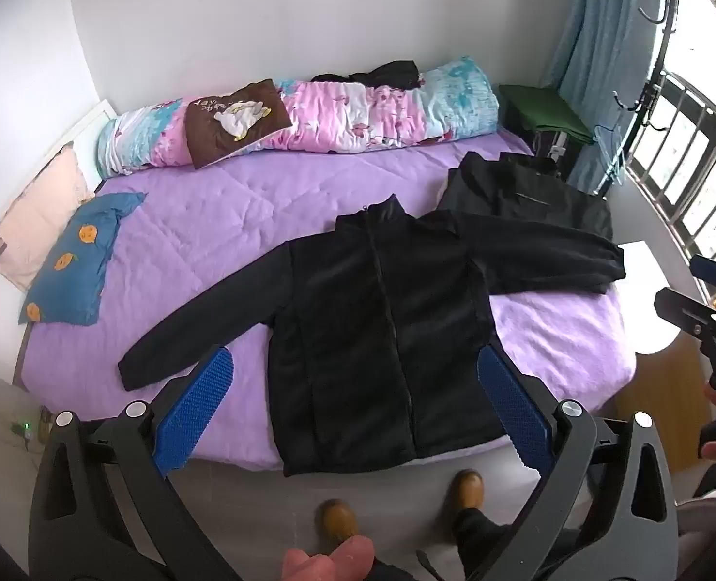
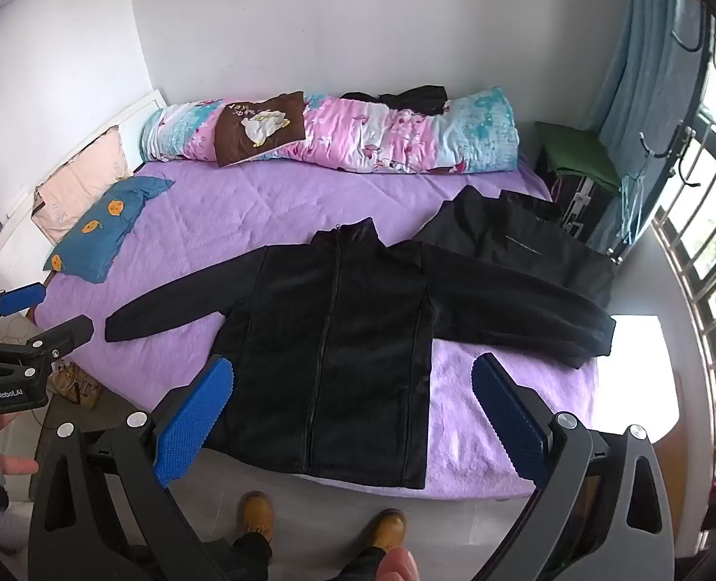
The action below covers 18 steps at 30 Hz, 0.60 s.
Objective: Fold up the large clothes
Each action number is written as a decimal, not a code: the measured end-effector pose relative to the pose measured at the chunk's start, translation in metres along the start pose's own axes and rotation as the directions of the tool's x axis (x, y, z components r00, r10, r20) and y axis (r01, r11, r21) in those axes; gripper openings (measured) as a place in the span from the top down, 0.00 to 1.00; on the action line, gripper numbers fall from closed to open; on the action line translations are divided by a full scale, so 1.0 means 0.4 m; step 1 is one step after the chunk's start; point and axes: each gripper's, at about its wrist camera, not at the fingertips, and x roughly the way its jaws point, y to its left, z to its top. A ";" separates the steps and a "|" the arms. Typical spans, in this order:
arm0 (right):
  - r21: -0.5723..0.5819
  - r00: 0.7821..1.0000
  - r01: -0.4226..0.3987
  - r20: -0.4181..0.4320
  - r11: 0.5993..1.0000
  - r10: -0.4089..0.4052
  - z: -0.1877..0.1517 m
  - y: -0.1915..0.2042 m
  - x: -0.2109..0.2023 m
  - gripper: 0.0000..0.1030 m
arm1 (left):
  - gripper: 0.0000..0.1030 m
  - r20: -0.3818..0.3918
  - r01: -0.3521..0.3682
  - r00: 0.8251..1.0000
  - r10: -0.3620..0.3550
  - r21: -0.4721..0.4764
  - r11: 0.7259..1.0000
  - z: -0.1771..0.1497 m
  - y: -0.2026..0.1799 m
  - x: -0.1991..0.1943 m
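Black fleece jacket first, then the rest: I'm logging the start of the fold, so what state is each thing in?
Black fleece jacket: spread flat, zipped, sleeves out, unfolded.
Second dark jacket: lying flat behind it, partly under one sleeve.
Floral quilt: rolled up along the wall.
Blue pillow: lying flat on the bed.
Left gripper: open, holding nothing.
Right gripper: open, holding nothing.

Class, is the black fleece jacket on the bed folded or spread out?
Spread out: the black fleece jacket lies flat, zipped, both sleeves extended sideways.
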 end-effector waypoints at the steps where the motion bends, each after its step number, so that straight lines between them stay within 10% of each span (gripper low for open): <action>1: 0.000 1.000 0.000 0.001 1.000 0.000 0.000 0.000 0.000 0.06 | 0.05 -0.001 -0.001 1.000 0.001 0.001 1.000 0.000 0.000 0.000; 18: 0.001 1.000 0.009 -0.005 1.000 -0.009 -0.005 0.000 0.000 0.06 | 0.05 0.002 -0.007 1.000 0.007 0.003 1.000 0.000 0.000 0.000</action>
